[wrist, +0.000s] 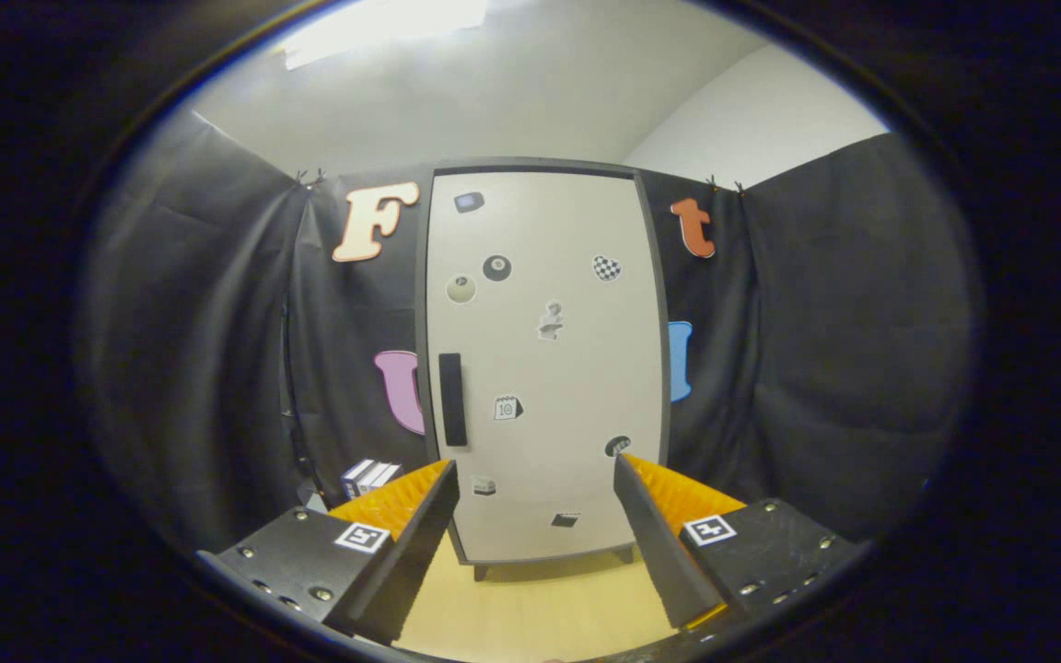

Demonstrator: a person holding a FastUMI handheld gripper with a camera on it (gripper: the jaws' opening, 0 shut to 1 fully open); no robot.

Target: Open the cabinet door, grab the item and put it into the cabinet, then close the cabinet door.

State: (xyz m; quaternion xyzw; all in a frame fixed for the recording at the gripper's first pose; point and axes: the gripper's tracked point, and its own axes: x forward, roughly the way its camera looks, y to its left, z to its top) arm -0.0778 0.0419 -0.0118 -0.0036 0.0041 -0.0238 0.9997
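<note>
The gripper (535, 465) is held level, facing the cabinet (544, 368) straight on. Its jaws are released: the two fingers (420, 516) stand spread well apart with nothing between them. Each finger carrier bears a small square black-and-white marker (363, 537) on its upper face.

The cabinet is a small upright unit with a dark frame, standing on short feet on a light wooden counter (530, 608). Its pale door (567, 304) is closed and sits flush in the frame. A black vertical handle (452, 400) is fixed near the door's left edge, at about mid-height. The handle lies beyond the fingers and just above the tip of the left finger as seen from the gripper; the two do not touch.

Several small stickers are scattered over the door face, among them a black billiard ball (496, 268), a pale ball (460, 289) beside it, and a checkered heart (606, 268). The remaining stickers are too small to identify.

The item, a small blue and white box (369, 477), rests on the counter to the left of the cabinet, close to the booth's black cloth wall (217, 368). It lies beyond the left finger and is partly hidden by it. Whether the box touches the cabinet's side cannot be determined.

The cloth wall wraps around behind and to both sides of the cabinet. Above it, a white ceiling carries a bright light panel (383, 28).
</note>
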